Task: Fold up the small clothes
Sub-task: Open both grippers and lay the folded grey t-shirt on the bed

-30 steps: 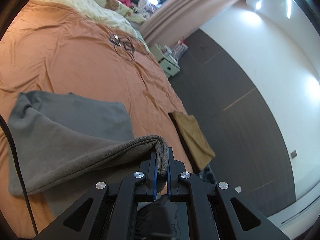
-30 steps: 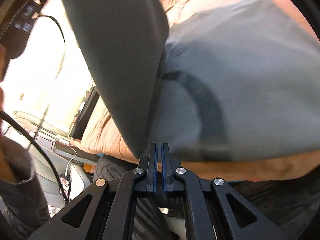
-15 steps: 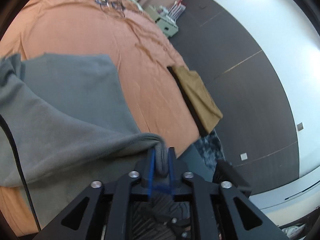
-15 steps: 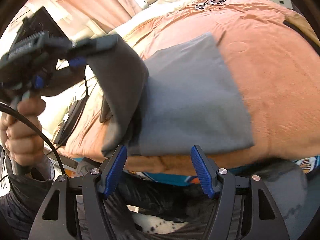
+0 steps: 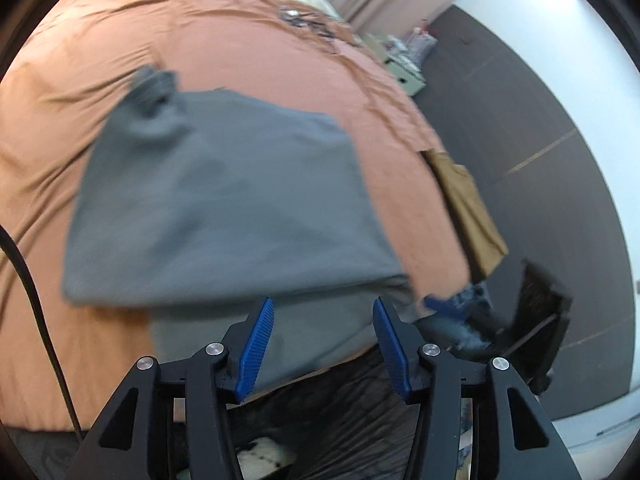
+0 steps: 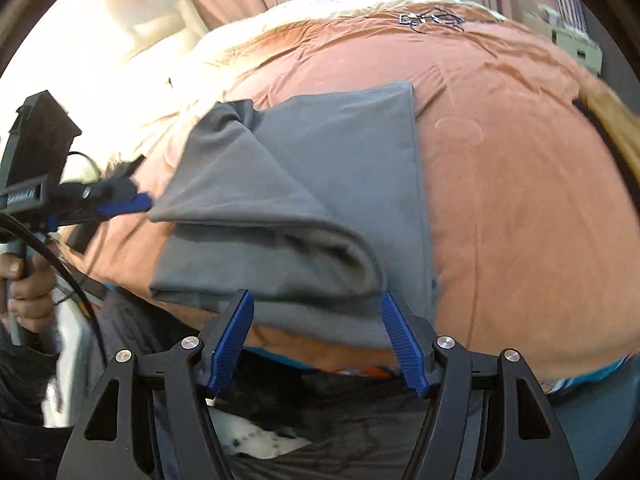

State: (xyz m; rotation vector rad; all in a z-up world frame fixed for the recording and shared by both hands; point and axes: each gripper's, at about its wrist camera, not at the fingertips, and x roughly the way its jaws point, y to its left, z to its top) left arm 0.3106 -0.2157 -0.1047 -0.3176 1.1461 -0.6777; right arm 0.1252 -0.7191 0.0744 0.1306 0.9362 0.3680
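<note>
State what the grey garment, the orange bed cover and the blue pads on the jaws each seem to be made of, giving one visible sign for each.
Grey garment: probably a soft matte knit such as fleece or jersey; it folds in thick, rounded rolls.
Orange bed cover: likely thin woven cotton; fine creases, little sheen.
Blue pads: seemingly moulded rubber or plastic; close ribs run across them.

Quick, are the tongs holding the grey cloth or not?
Left tongs: open, just been opening, grey cloth let go.
Right tongs: open, holding nothing.

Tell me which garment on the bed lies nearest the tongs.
The grey garment, folded over just ahead of both tongs; the tan garment hangs off the bed's far edge.
</note>
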